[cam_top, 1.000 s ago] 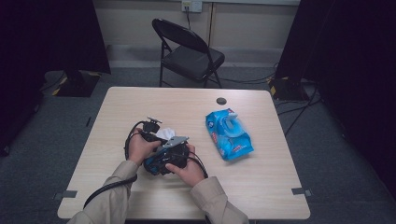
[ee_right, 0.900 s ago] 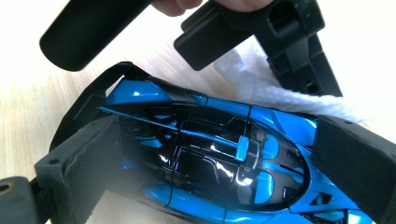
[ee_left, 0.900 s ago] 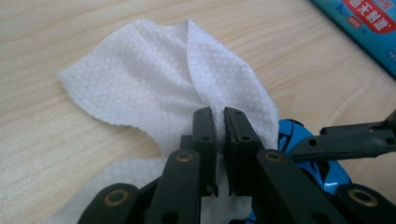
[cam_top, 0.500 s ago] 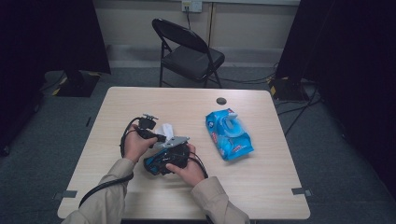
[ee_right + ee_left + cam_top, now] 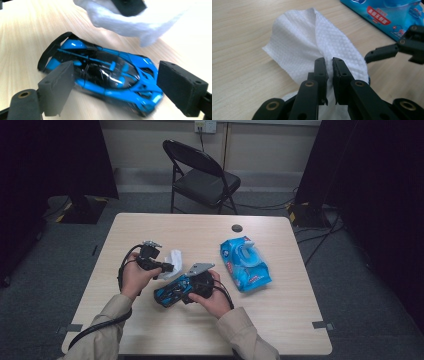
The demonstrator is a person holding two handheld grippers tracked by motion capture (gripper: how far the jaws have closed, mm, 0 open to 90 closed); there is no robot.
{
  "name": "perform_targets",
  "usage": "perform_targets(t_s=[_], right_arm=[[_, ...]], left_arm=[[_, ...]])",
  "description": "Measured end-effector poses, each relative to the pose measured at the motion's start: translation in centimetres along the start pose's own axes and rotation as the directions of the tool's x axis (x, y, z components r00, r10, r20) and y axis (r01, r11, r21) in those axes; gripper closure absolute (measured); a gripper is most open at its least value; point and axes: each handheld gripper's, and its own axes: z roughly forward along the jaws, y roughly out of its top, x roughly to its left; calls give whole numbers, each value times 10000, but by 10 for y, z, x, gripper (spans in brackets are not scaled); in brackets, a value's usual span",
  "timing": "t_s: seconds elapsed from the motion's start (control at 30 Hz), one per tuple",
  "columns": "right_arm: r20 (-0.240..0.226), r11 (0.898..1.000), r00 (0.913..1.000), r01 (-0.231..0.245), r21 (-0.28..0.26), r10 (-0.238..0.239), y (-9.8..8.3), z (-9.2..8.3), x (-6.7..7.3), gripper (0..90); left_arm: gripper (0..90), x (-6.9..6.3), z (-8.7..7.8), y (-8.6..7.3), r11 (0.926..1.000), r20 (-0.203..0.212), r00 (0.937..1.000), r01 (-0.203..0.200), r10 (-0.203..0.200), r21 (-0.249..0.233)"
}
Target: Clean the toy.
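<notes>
Wet wipe (image 5: pixel 312 47) is clenched in left gripper (image 5: pixel 329 65), lifted for wiping. Blue toy car (image 5: pixel 105 75) is straddled by right gripper (image 5: pixel 115 87), jaws just closing (pads not pressing), to steady it on worktop (image 5: pixel 280 320).

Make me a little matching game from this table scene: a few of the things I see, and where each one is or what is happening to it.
Things:
1. white wipe
2. blue toy car
3. blue wipes pack
4. folding chair

States:
A. lies alone toward the table's right
B. stands on the floor beyond the table
C. pinched in the left gripper
D. between the right gripper's open jaws

Pairs: 1-C, 2-D, 3-A, 4-B
</notes>
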Motion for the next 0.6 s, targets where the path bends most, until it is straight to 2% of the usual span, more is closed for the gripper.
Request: perform_targets(t_s=[0.13, 0.2, 0.4, 0.43, 0.53, 0.6], right_arm=[[-115, 10000, 9999, -18, -33, 18, -1, -15, -6, 149], [-124, 10000, 9999, 53, -5, -53, -2, -22, -9, 152], [-261, 9996, 9996, 127, -240, -133, -7, -44, -17, 142], [-312, 9992, 9993, 195, -339, -206, -8, -49, -18, 144], [-318, 9982, 9988, 350, -478, -365, -10, -61, -22, 145], [-252, 9979, 9992, 290, -586, -305, -11, -68, -23, 146]], left_arm=[[824, -12, -3, -3, 9998, 228, 9996, -153, 156, -115], [825, -18, -3, -4, 9996, 316, 9991, -299, 299, -1], [824, -39, -1, -5, 9985, 757, 9958, -502, 517, -221], [824, -42, 0, -5, 9984, 798, 9956, -476, 499, -299], [824, -51, 5, -6, 9969, 903, 9928, -778, 785, -111], [824, -56, 9, -7, 9969, 1037, 9915, -774, 784, -132]])
